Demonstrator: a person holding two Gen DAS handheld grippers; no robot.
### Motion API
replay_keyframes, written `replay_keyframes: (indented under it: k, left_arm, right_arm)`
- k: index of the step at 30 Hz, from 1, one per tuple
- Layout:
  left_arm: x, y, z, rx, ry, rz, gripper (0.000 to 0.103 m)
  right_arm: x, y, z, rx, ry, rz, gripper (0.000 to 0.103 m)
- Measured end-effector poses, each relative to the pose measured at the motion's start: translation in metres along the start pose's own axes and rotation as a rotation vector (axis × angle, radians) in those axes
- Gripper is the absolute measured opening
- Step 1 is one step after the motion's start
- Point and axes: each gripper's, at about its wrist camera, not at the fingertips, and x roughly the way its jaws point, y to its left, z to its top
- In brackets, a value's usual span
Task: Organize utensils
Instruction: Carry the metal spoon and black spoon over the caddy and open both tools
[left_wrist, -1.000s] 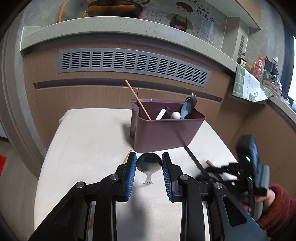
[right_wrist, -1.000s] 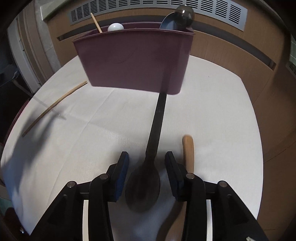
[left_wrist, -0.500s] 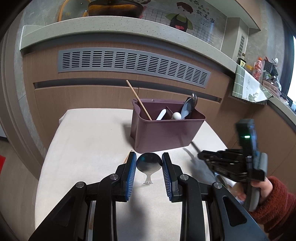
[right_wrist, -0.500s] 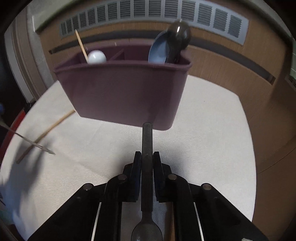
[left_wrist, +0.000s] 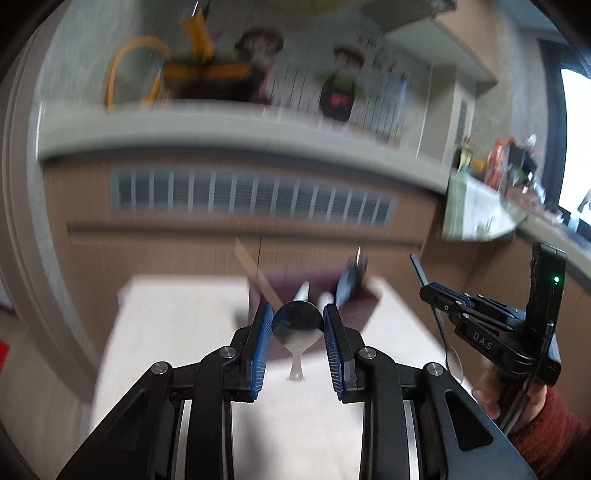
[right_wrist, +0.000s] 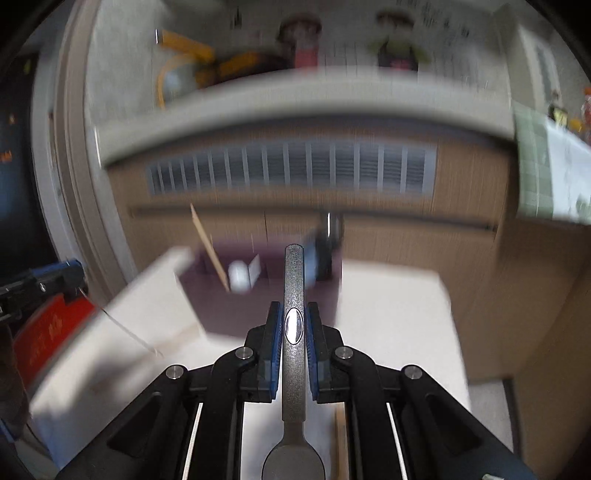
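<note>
Blue-padded jaws of my left gripper (left_wrist: 297, 325) stand part open with the bowl of a metal spoon (left_wrist: 297, 325) set between the pads; its short stub points down toward me. Pad contact with the bowl's edges looks likely, but I cannot tell how firm the hold is.

My right gripper (right_wrist: 294, 326) has its jaws closed on the speckled dark handle of a long spoon (right_wrist: 293, 295). Handle end points away from me, bowl sits low at the frame bottom. In the left view the same gripper (left_wrist: 439, 295) is raised at the right, above the pale cloth-covered surface (left_wrist: 177, 325).

Just right of the long spoon's neck, a strip of a wooden utensil (right_wrist: 341, 439) shows on the surface.

Beyond both grippers stands the maroon utensil holder (right_wrist: 221, 306), badly blurred. A wooden chopstick (right_wrist: 208, 245) leans out of its left part; a white ball-ended piece (right_wrist: 238, 277) sits mid-holder; dark spoons (right_wrist: 328, 243) stand at its right end.

Behind it, a wood-panelled wall with a grey vent grille (right_wrist: 291, 170).
</note>
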Motion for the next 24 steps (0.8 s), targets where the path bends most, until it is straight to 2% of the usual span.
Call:
replay_keyframes:
  k: [2,4,6,8,12,18,21,24]
  left_arm:
    - [-0.005,-0.002,0.034,0.010,-0.061,-0.021,0.029]
    - [-0.001,0.001,0.054,-0.004,-0.080,-0.045,0.029]
    - [0.010,0.006,0.068,-0.018,-0.084,-0.067,0.029]
    - [0.023,0.010,0.074,-0.015,-0.084,-0.066,0.029]
    - [0.062,0.018,0.072,-0.020,-0.035,-0.071,0.029]
    - [0.106,0.038,0.058,-0.082,0.031,-0.110,0.029]
    - [0.121,0.044,0.052,-0.098,0.050,-0.110,0.029]
    - [0.132,0.049,0.045,-0.123,0.073,-0.111,0.029]
  right_arm:
    - [-0.013,0.002,0.039,0.000,-0.122,-0.003,0.010]
    - [-0.019,-0.001,0.071,0.022,-0.199,0.018,0.010]
    - [-0.015,-0.006,0.090,0.063,-0.260,0.066,0.010]
    - [-0.003,-0.009,0.100,0.088,-0.301,0.075,0.010]
    - [0.035,-0.013,0.101,0.133,-0.325,0.046,0.011]
    - [0.092,-0.009,0.089,0.148,-0.291,-0.030,0.011]
    - [0.110,-0.010,0.082,0.162,-0.293,-0.066,0.011]
    - [0.121,-0.010,0.079,0.172,-0.301,-0.062,0.011]
